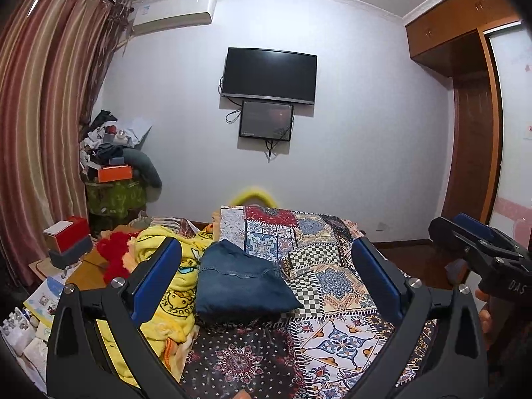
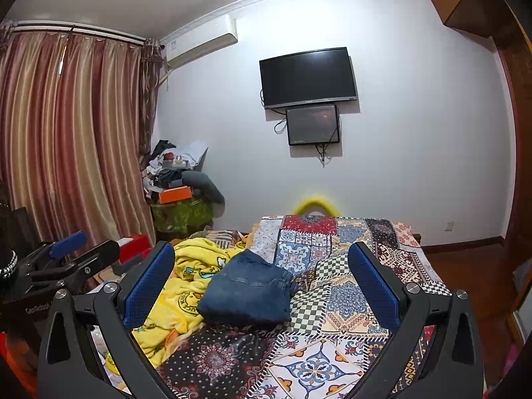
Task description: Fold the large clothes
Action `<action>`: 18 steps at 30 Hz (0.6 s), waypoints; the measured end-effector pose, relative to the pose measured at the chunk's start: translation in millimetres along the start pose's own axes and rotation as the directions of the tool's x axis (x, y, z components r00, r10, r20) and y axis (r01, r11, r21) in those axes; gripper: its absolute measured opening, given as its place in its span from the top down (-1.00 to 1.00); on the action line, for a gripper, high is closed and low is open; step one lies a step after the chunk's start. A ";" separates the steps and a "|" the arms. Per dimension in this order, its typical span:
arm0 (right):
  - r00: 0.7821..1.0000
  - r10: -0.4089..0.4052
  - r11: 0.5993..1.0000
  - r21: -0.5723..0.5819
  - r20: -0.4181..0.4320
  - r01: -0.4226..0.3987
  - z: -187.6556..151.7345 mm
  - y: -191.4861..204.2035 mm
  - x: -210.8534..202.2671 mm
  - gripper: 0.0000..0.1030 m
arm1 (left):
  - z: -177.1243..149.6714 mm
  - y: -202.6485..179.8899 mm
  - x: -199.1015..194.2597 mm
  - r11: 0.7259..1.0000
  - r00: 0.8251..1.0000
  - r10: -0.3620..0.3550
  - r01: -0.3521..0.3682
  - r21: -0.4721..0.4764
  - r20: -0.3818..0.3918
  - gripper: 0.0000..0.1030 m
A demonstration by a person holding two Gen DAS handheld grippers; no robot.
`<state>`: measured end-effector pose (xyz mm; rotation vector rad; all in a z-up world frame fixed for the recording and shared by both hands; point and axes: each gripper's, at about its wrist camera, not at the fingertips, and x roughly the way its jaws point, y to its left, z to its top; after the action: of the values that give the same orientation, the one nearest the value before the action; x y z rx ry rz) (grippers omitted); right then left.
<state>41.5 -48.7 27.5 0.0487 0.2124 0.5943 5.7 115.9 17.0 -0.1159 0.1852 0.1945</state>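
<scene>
Left wrist view looks along the bed (image 1: 335,299), whose patchwork cover (image 1: 319,259) runs to the far edge below a wall-mounted television (image 1: 268,74). A folded bundle of blue denim clothing (image 1: 241,282) lies on the cover near the middle, its left side touching a crumpled yellow blanket (image 1: 166,266) that fills the bed's left part. Right of the denim the cover is bare up to the bed's right edge, with dark floor (image 1: 412,259) beyond it. Past the left edge stand boxes and a heap of clutter (image 1: 113,153) in front of the striped curtain (image 1: 43,126).

The left hand-held gripper (image 1: 266,282) hovers over the near end of the bed, level and pointed toward the far wall, its blue pads (image 1: 156,282) spread wide with the denim showing between them; it grips nothing. The right hand-held gripper (image 1: 478,239) shows at the right border, beside the bed's right edge, its fingers close together.

In the right wrist view the right hand-held gripper (image 2: 262,286) is likewise spread wide and empty above the near cover, the denim clothing (image 2: 247,294) ahead of it. The left hand-held gripper (image 2: 83,249) appears at the left border, over the clutter beside the bed.
</scene>
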 end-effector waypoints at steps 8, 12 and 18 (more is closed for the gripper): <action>1.000 -0.010 1.000 0.009 -0.005 0.010 -2.0 -2.1 1.2 -1.00 | -0.7 -1.6 2.2 1.000 1.000 -0.015 0.015 0.015 -0.006 -0.99; 1.000 -0.013 1.000 0.013 -0.008 0.013 -3.0 -3.8 2.7 -1.00 | -2.4 -2.5 4.0 1.000 1.000 -0.020 0.020 0.015 -0.011 -0.99; 1.000 -0.019 1.000 0.018 -0.015 0.019 -3.6 -4.8 3.5 -1.00 | -3.7 0.7 8.0 1.000 0.999 -0.026 0.026 0.013 -0.020 -0.99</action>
<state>46.2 -50.8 22.9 0.0601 0.2323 0.5738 12.7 117.6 11.8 -0.1067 0.2048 0.1662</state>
